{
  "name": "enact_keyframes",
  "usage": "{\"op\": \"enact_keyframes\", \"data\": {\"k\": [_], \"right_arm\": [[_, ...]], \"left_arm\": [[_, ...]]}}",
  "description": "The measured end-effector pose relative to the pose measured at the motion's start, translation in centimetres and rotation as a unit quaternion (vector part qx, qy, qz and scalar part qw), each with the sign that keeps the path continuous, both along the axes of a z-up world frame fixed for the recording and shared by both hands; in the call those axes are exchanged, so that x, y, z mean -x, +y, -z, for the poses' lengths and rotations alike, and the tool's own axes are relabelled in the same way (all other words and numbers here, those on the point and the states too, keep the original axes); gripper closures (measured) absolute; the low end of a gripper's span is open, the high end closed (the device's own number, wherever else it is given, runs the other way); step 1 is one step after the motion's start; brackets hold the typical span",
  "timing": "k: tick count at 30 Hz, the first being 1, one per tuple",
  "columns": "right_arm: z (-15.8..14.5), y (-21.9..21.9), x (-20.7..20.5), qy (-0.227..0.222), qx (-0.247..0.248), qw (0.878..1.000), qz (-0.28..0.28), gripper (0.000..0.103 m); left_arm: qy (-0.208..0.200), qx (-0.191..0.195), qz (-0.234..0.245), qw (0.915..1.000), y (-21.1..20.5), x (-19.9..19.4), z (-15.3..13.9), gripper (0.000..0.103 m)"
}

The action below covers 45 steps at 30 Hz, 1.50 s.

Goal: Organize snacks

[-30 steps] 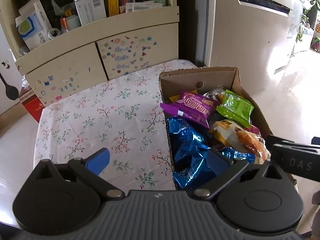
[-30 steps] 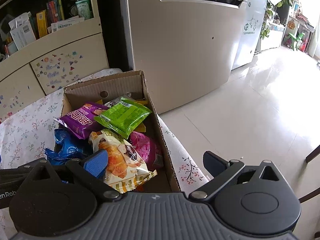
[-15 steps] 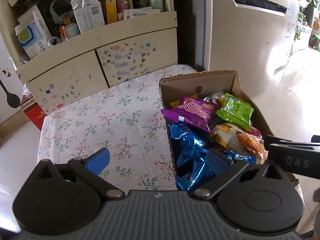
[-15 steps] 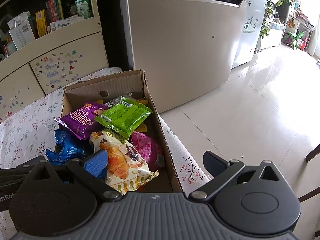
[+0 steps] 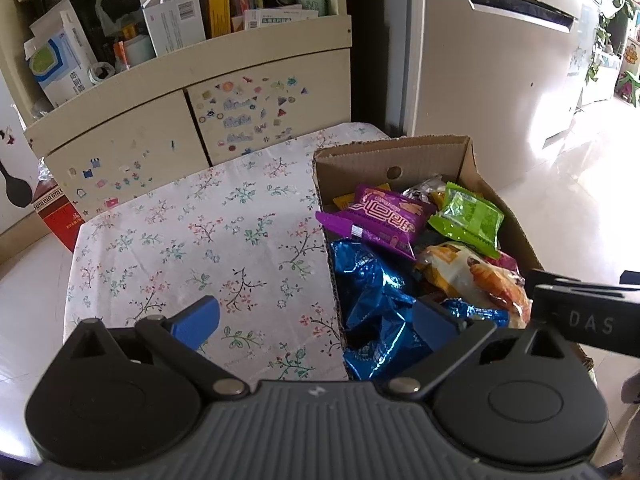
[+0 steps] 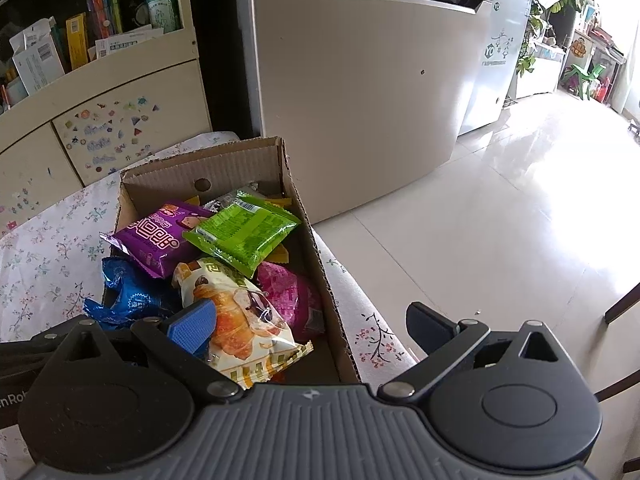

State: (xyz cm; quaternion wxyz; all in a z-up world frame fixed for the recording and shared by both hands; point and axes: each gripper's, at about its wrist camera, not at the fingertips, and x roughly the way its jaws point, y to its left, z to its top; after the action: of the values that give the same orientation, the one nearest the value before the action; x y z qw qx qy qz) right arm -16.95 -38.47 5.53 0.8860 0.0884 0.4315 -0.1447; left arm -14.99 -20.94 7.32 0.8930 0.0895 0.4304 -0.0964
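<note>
1. Setting: a table under a floral tablecloth [image 5: 192, 240], standing before a sticker-covered cabinet [image 5: 248, 112] and beside a pale refrigerator [image 6: 360, 92]; the cloth left of the box is bare
2. Task items: the snacks all lie inside the open cardboard box [image 5: 468, 152] at the table's right edge: purple packet [image 5: 384, 216], green packet [image 5: 468, 216], croissant packet [image 6: 236, 316], blue foil bags [image 5: 372, 304], magenta packet [image 6: 292, 296]
3. Change over the last second: the left camera has drawn back slightly, showing more table; the packets have not shifted. Judgement: no transfer is under way, and the scene fits either sorting about to start or snacks just gathered in
4. Tongs: left gripper [image 5: 316, 320] spread wide, holding nothing, straddling the box's left wall; right gripper [image 6: 312, 320] likewise spread and empty, straddling the right wall
5. Writing: "DAS" legible on the right tool's body in the left view; packet lettering not legible; refrigerator logo too small to read
</note>
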Motion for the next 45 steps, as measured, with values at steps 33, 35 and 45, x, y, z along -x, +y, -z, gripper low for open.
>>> {"op": "enact_keyframes", "data": {"k": [33,35,45], "right_arm": [[-1.1,3.6,0.2,0.004,0.022,0.999,-0.037,0.000],[-1.2,4.0,0.3,0.003,0.018,0.999,-0.043,0.000],[-1.7,7.9,0.6,-0.002,0.011,0.996,-0.091,0.000]], "left_arm": [[0.008,0.015,-0.026,0.9995,4.0,1.0,-0.2,0.001],[0.006,0.016,-0.028,0.9995,4.7,1.2,-0.4,0.001],[0.005,0.013,-0.045,0.9989,9.0,2.2,-1.2,0.001]]}}
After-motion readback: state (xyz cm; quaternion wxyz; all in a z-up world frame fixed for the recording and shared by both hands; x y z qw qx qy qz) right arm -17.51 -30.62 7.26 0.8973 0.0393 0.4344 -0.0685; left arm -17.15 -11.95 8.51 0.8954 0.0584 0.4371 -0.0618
